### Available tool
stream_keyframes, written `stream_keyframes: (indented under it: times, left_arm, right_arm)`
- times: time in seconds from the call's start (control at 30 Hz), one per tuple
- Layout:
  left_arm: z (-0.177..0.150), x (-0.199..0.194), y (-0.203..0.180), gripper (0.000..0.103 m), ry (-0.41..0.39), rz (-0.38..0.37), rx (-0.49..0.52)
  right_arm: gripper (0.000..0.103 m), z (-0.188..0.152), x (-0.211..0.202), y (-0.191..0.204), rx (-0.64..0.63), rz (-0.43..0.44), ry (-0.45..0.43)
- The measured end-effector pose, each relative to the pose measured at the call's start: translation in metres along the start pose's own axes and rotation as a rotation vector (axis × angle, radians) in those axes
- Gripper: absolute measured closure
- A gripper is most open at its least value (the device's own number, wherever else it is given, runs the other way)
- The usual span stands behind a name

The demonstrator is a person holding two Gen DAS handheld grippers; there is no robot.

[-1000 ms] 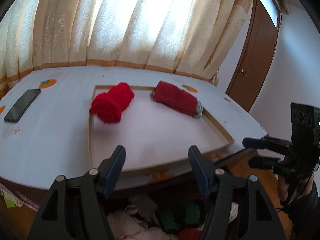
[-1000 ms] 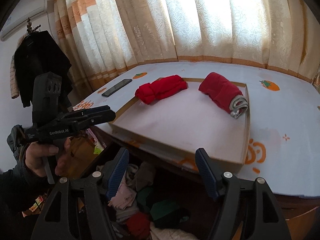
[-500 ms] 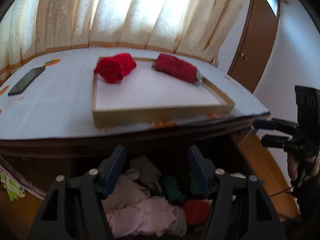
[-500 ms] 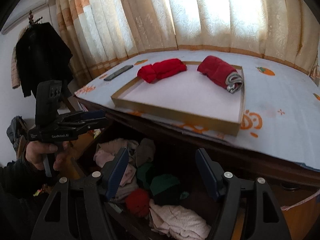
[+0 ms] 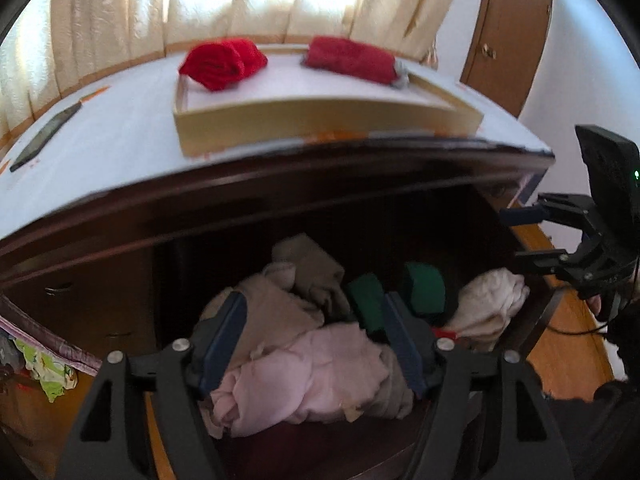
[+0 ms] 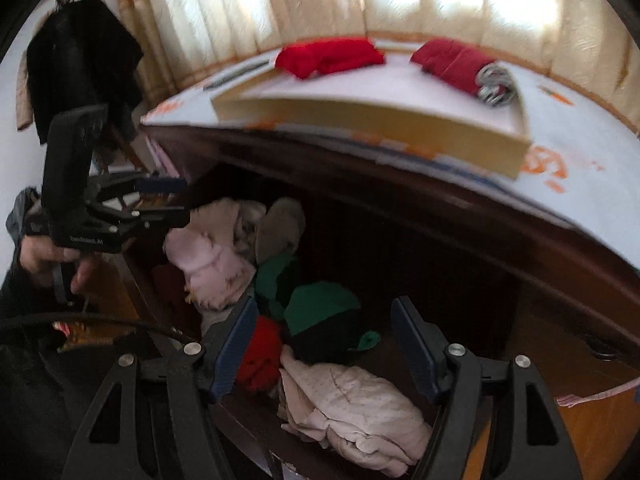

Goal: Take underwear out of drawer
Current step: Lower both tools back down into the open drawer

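Note:
The dark wooden drawer (image 5: 536, 320) stands open under the table and is full of underwear: pink (image 5: 316, 376), beige (image 5: 272, 312), green (image 5: 424, 288), cream (image 5: 492, 300) and red (image 6: 260, 352) pieces. My left gripper (image 5: 312, 340) is open, just above the pink and beige pile. My right gripper (image 6: 324, 344) is open above the green (image 6: 320, 304) and cream (image 6: 360, 404) pieces. Each gripper shows in the other's view, at the drawer's sides, left gripper (image 6: 168, 200) and right gripper (image 5: 516, 236).
On the table (image 5: 112, 152) above the drawer sits a shallow wooden tray (image 5: 320, 124) with two rolled red garments (image 5: 224, 62) (image 5: 352, 60). A black phone (image 5: 44, 136) lies at the table's left. A door (image 5: 504, 32) is at the right, a dark coat (image 6: 80, 60) hangs left.
Both grippers have dropped from table height down to the open drawer. The clothes now fill the lower view and the tray has risen to the top. Both stay open.

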State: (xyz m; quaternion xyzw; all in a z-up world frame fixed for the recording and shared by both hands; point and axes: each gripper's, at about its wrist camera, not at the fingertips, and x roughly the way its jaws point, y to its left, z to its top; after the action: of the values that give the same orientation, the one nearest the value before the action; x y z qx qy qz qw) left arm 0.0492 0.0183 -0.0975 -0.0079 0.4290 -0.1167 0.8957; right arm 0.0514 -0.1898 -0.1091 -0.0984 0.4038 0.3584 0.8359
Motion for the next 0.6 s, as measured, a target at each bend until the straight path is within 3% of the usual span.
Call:
stream_keyframes:
  times: [0.3,0.6]
  left_arm:
    - [-0.01,0.016,-0.001,0.033,0.082,0.024,0.056]
    - [-0.015,0.02,0.008,0.033,0.102,0.031,0.051]
  right_arm:
    - [0.032,0.013,0.04,0.006,-0.077,0.002,0.087]
    - [0.032,0.028,0.051,-0.004,-0.098,-0.033,0.112]
